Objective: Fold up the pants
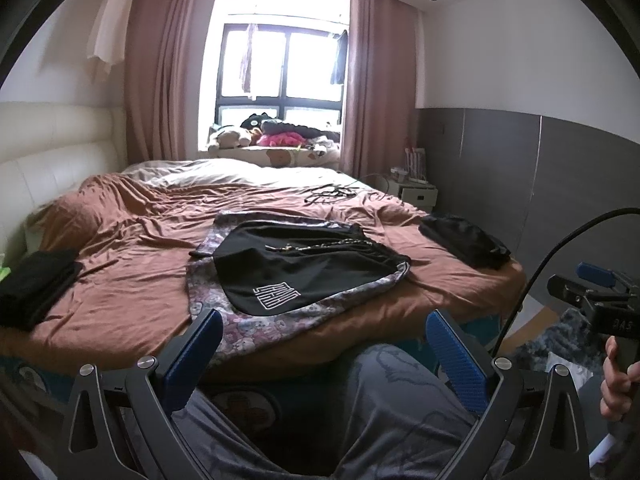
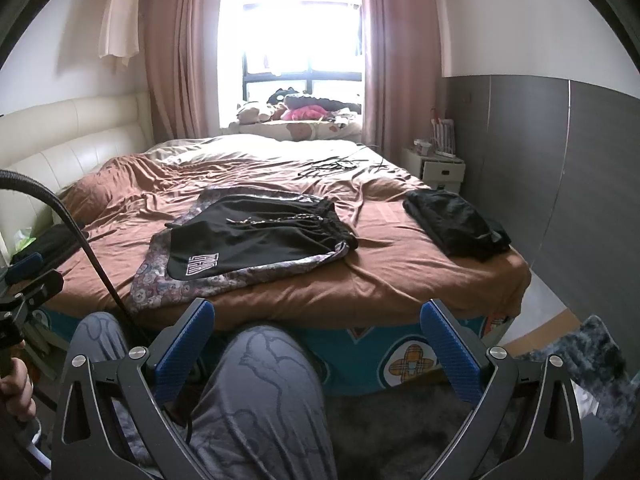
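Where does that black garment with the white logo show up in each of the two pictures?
Left wrist view: the black garment lies centre frame on a patterned cloth on the bed.
Right wrist view: the black garment lies left of centre, on the same cloth.
Shared landmark: the window behind the bed.

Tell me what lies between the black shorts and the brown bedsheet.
A patterned cloth lies spread under the black shorts, separating them from the brown bedsheet. Both wrist views show its edge sticking out around the shorts.
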### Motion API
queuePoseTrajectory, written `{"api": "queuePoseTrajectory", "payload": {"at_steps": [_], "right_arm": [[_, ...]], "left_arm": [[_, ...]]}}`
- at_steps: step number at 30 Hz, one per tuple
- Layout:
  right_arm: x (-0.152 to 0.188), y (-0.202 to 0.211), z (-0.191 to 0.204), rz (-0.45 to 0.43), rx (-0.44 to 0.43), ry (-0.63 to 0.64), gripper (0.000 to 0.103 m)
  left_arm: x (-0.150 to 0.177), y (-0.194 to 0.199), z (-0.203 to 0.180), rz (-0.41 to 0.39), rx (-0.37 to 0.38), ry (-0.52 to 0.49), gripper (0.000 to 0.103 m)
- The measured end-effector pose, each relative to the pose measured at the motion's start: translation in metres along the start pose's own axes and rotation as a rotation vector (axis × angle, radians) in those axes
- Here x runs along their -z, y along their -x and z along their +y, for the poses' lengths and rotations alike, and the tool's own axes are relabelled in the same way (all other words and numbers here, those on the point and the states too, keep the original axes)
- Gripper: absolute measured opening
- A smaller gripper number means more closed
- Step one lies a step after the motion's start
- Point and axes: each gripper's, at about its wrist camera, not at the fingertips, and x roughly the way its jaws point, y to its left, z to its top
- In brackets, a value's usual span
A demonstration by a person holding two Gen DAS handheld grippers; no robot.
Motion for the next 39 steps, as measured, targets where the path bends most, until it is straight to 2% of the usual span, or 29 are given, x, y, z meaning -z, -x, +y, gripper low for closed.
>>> {"api": "queuePoseTrajectory", "payload": {"at_steps": [32,39], "right_arm": [[0.003,0.006,0.006,-0.028,0.016,0.018,0.103],[0.005,0.006,0.006,-0.030,0.018,0.013,0.103]], "left_arm": [[0.003,0.013,0.009,-0.020,-0.009,0.010,0.103],[0.002,0.017,0.025,-0.022,-0.026,0.036,0.103]]}}
